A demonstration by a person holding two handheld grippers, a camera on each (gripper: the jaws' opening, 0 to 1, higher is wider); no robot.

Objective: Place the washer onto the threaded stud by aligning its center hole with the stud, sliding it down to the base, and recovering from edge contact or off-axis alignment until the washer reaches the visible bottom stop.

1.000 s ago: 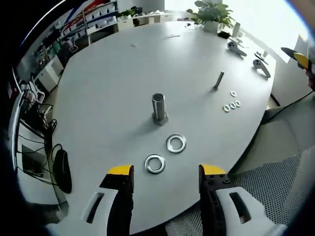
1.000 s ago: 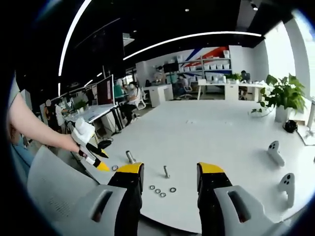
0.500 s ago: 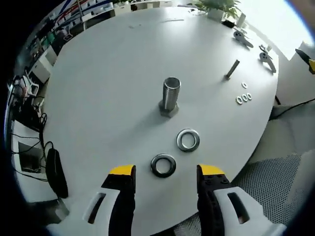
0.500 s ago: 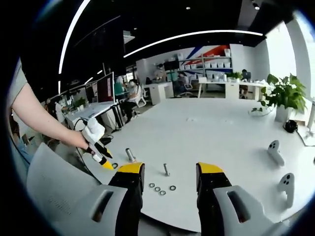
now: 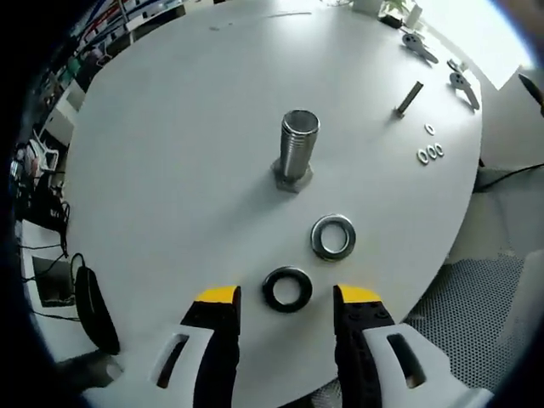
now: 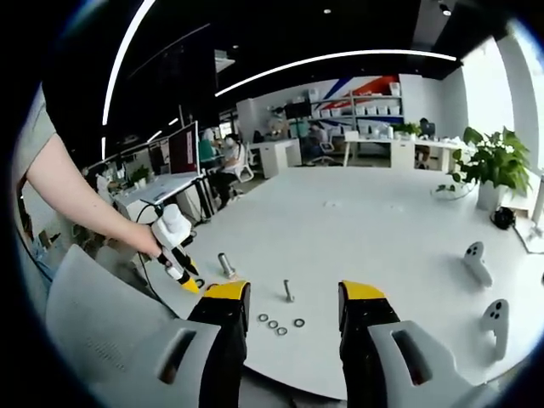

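Status: the task is at its opening stage, with nothing yet fitted. Your left claw [image 5: 279,299] is spread wide, empty, and stands low over the near edge of the white bench [image 5: 170,153], its jaws bracketing the near washer [image 5: 286,289], which lies flat between the yellow tips but is not pinched. A second washer [image 5: 333,236] lies flat just beyond it, to the right. The threaded stud [image 5: 297,153] stands upright on its hex base, farther in and well apart from both washers; its shank is bare, no washer on it. At the far right lie a small bolt [image 5: 408,99] and a cluster of small washers [image 5: 431,152], untouched. Your right claw [image 6: 285,304] is likewise spread and empty, held back off the bench edge, idle. Remaining, in my judgement: close on the near washer, lift it, centre its hole over the stud top, and slide it down to the hex base.
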